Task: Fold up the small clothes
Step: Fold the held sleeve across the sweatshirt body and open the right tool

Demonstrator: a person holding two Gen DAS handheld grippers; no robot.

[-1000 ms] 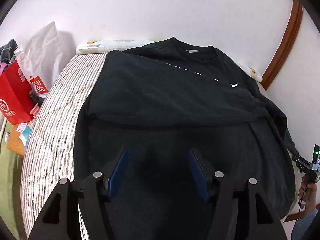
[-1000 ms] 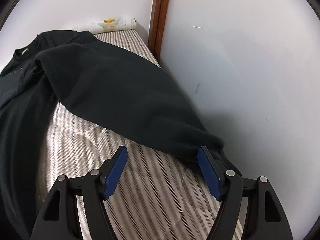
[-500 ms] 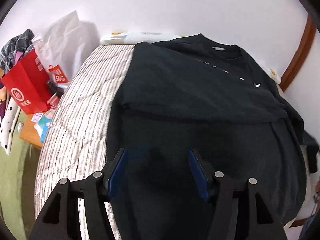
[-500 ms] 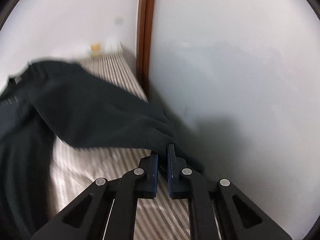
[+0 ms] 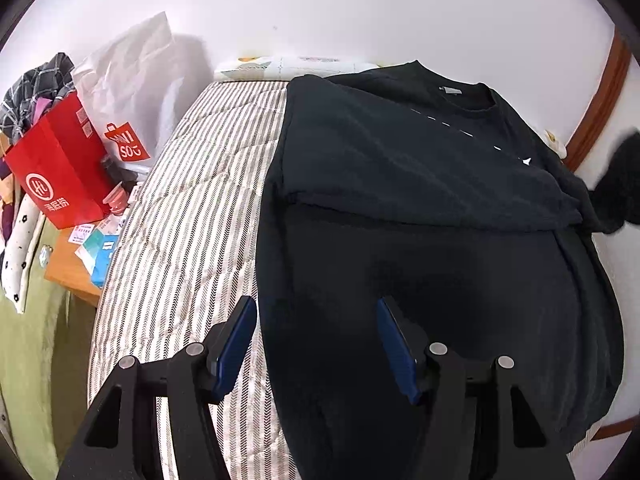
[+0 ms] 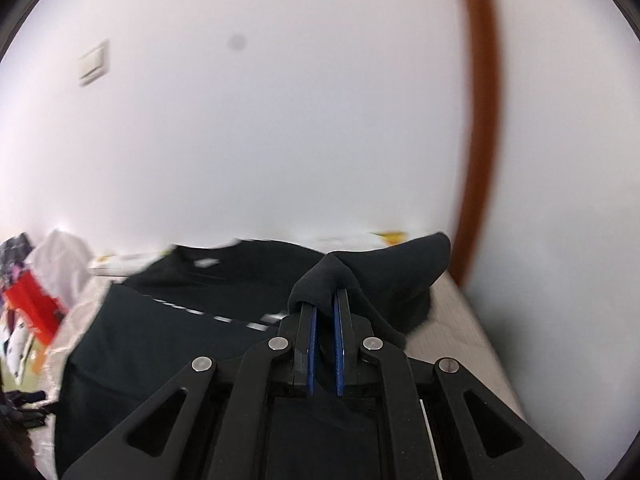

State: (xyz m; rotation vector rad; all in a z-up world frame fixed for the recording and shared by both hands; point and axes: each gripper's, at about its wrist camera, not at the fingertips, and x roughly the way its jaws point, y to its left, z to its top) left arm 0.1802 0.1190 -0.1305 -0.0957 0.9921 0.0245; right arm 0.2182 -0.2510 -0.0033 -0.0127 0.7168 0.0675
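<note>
A black sweatshirt lies spread on the striped bed, its collar toward the white wall at the head of the bed, a row of small white dashes running across its chest. One sleeve is already laid across the body, making a straight fold edge partway down the sweatshirt from the collar.

The left gripper hangs over the sweatshirt's lower half, near its outer side edge, pointing down at the cloth. Its jaws stand apart with nothing between them; one blue pad sits over the bare striped bed just beside the sweatshirt, the other over the dark fabric.

The right gripper has its jaws closed on the cuff of the other sleeve, which bunches over the fingertips and is lifted clear of the bed, trailing back toward the shoulder of the sweatshirt. From the left wrist view this raised sleeve shows as a dark blurred shape beside the sweatshirt's far shoulder, near the brown door frame.

Beside the bed, on the side away from the sweatshirt, stand a red paper bag and a white shopping bag, with a heap of clothes behind them. A printed pillow lies at the head of the bed, just beyond the sweatshirt's collar.
</note>
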